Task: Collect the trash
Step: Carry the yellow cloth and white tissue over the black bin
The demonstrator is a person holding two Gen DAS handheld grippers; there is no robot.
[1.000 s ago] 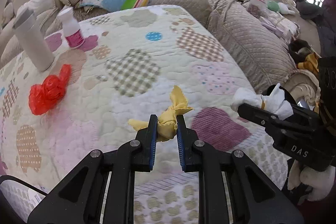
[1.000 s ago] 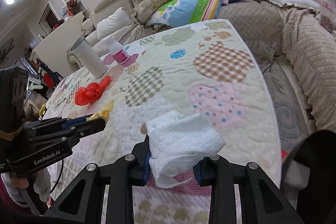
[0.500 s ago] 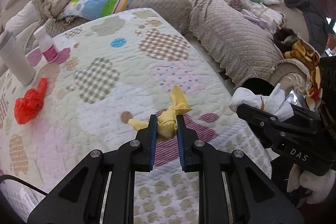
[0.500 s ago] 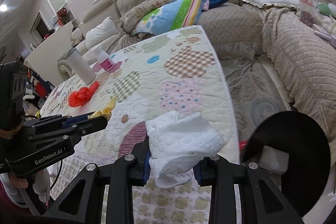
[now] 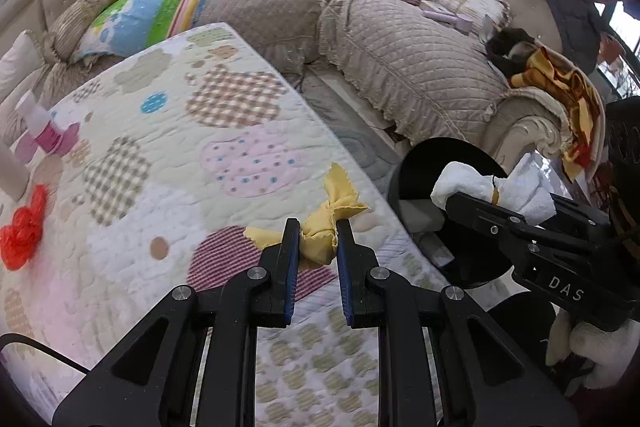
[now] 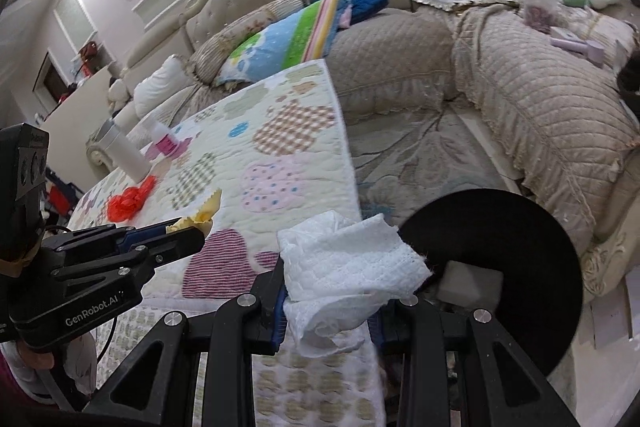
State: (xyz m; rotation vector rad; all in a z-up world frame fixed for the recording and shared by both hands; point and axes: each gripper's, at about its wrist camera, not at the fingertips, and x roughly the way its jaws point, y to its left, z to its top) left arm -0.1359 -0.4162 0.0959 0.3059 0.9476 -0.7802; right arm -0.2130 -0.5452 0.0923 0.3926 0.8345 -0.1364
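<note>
Half of the black bin (image 6: 520, 247) behind white tissue (image 6: 348, 263).

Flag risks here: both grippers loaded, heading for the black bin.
1. The white tissue bulges loosely out of the right gripper; it may snag the black bin rim.
2. The left gripper pinches only the yellow wrapper middle; it could slip onto the quilt.
</note>
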